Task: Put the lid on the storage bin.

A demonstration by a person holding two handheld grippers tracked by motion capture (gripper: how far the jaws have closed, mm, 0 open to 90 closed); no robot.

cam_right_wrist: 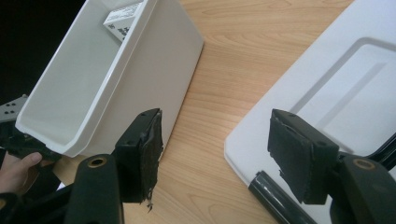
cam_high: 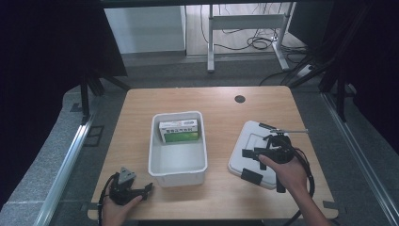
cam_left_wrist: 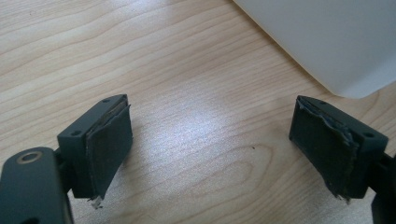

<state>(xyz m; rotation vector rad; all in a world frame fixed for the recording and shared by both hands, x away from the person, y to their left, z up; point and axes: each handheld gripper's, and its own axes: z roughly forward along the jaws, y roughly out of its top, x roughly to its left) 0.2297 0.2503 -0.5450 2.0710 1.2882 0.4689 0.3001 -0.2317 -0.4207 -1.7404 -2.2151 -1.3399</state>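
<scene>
Lid (cam_high: 256,150): white, flat on the worktop (cam_high: 221,101) at about 4 o'clock from centre, just right of the bin; in my right gripper view (cam_right_wrist: 327,84) its raised panel faces up and its near corner sits between my jaws.
Right tongs (cam_high: 263,153): mine, held over the lid's near half, jaws wide apart (cam_right_wrist: 215,154), gripping nothing; I cannot tell whether they touch the lid.
Bin (cam_high: 178,173): white, open-topped, at the worktop's centre, apart from the lid; its side wall shows at 10 o'clock in my right gripper view (cam_right_wrist: 154,70).
Box (cam_high: 179,131): green and white, inside the bin against its far wall, at 12 o'clock.
Left tongs (cam_high: 143,190): mine, low at 7 o'clock by the worktop's near edge, just beside the bin's near left corner (cam_left_wrist: 327,42); jaws spread wide (cam_left_wrist: 210,140), only bare wood between them.
</scene>
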